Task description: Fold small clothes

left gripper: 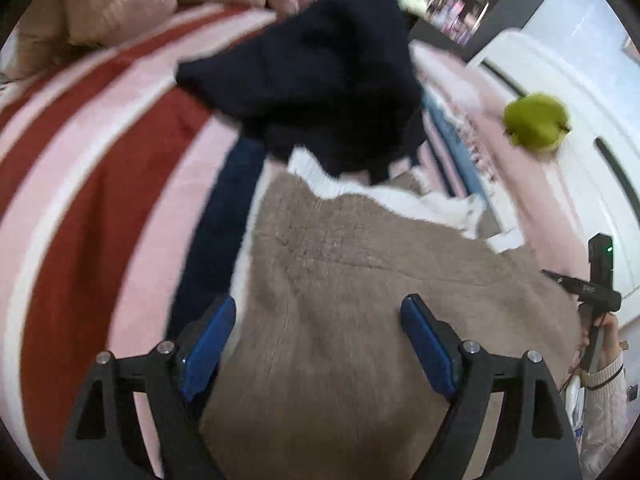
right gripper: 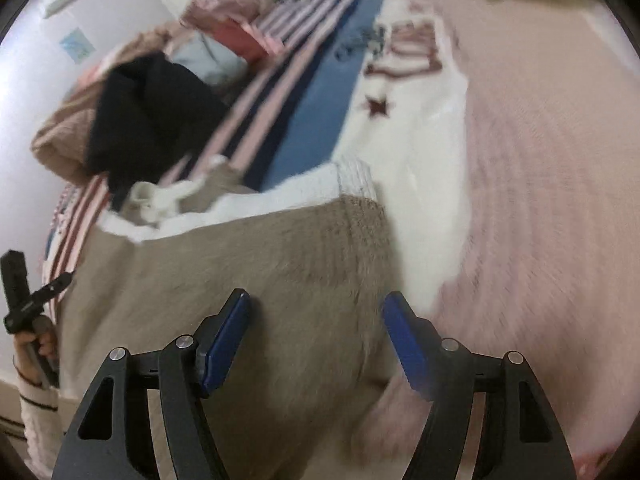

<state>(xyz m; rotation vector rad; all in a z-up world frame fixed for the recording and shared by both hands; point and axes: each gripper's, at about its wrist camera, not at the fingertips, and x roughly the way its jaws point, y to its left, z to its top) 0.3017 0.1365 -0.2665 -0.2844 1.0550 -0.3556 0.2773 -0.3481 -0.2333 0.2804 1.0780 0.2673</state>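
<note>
A fuzzy tan garment [left gripper: 340, 280] [right gripper: 240, 264] with a white edge [left gripper: 400, 196] [right gripper: 280, 196] lies spread on the bed. My left gripper [left gripper: 320, 302] hovers open over its left part, blue pads wide apart with nothing pressed between them. Over the garment's right side, near its ribbed hem, my right gripper [right gripper: 317, 296] also stands open. A black garment [left gripper: 320, 80] [right gripper: 148, 116] lies crumpled just beyond the tan one. Both views are blurred.
The bed has a red and pink striped cover [left gripper: 80, 200] and a pink blanket [right gripper: 540, 200]. A green soft object [left gripper: 536, 120] sits at the bed's far side by white furniture [left gripper: 560, 80]. More clothes [right gripper: 236, 28] are piled further back. A person's hand [left gripper: 604, 332] [right gripper: 36, 340] shows at each view's edge.
</note>
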